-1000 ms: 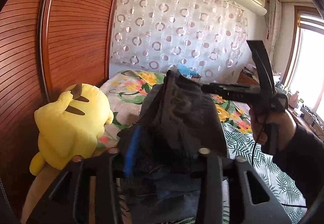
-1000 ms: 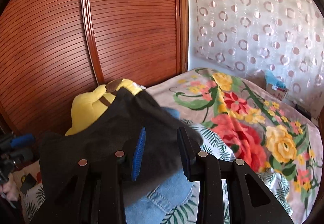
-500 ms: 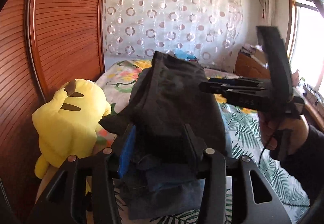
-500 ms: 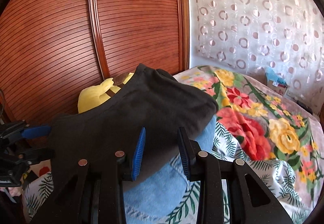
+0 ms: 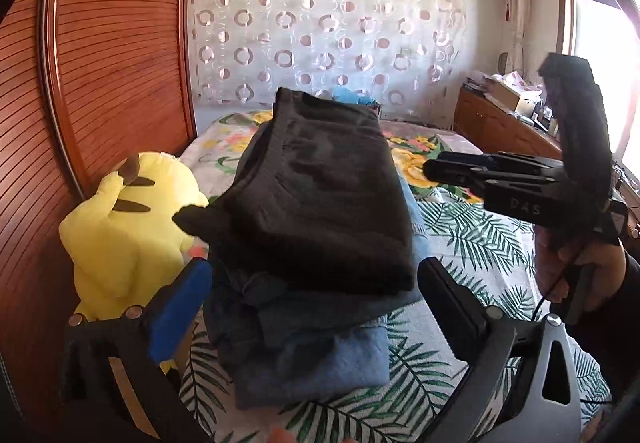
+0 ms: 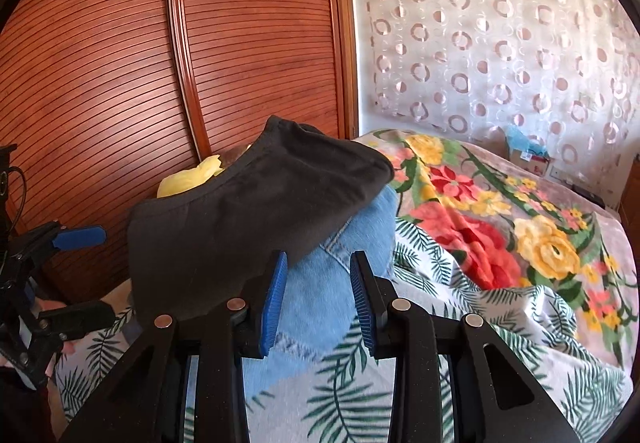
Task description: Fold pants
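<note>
Folded dark grey pants [image 5: 320, 195] lie on top of a stack of folded blue jeans [image 5: 320, 347] on the bed. My left gripper [image 5: 312, 283] straddles the near end of the stack; its jaws are opening and stand wide, with neither pad pressing the cloth. In the left wrist view my right gripper [image 5: 428, 167], held by a hand [image 5: 576, 267], hovers just right of the pants, apart from them. Its own view shows the right gripper [image 6: 318, 283] part open, the dark pants [image 6: 248, 227] beside its left pad and blue denim [image 6: 332, 283] beyond the gap. The left gripper [image 6: 80, 277] shows at the left edge.
A yellow plush toy [image 5: 128, 235] leans against the wooden slatted wardrobe [image 5: 112, 63], left of the stack. The bed [image 5: 480, 243] has a leaf-print sheet and a floral blanket [image 6: 480, 223]. A wooden sideboard [image 5: 500, 127] with clutter stands at the far right by the window.
The left gripper's jaws have sprung apart and let go of the dark pants, which now rest on the jeans stack. The right gripper has drawn back off the pants.
</note>
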`<state>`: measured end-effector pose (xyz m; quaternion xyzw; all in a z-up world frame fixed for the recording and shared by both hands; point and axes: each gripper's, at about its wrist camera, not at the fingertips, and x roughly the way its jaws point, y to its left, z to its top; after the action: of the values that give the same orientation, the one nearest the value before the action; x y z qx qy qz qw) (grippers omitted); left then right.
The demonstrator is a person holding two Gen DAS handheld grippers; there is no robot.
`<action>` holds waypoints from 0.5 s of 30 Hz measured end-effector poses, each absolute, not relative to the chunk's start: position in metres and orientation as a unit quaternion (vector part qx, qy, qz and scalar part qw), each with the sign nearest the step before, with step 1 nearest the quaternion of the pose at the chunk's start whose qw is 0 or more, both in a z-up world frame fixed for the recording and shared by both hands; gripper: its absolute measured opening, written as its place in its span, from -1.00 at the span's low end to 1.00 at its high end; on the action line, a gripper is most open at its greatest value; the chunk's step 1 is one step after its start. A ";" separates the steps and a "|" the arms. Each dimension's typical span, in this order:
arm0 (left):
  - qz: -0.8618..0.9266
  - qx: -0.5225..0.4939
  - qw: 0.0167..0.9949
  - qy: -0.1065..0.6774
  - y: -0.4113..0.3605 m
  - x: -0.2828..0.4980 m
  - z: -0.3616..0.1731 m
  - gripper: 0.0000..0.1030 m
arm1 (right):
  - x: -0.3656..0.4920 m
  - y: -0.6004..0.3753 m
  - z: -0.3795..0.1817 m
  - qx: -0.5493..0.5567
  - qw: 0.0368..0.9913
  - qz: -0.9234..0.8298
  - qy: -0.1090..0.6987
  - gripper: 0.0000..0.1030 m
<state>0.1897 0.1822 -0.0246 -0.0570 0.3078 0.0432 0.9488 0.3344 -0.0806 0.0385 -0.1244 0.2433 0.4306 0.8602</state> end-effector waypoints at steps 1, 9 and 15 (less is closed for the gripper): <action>0.042 -0.056 0.949 0.308 0.181 0.188 -0.024 0.99 | 0.332 -0.083 0.040 -0.124 0.861 0.429 0.243 -0.29; 0.040 -0.053 0.952 0.298 0.170 0.175 -0.017 1.00 | 0.305 -0.094 0.045 -0.116 0.872 0.410 0.240 -0.07; 0.052 -0.067 0.949 0.304 0.163 0.171 -0.013 1.00 | 0.280 -0.108 0.047 -0.111 0.885 0.387 0.232 0.15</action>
<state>0.1712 0.1632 -0.0130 -0.0668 0.3037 0.0516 0.9490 0.2798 -0.1078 0.0470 -0.1110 0.2321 0.3871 0.8854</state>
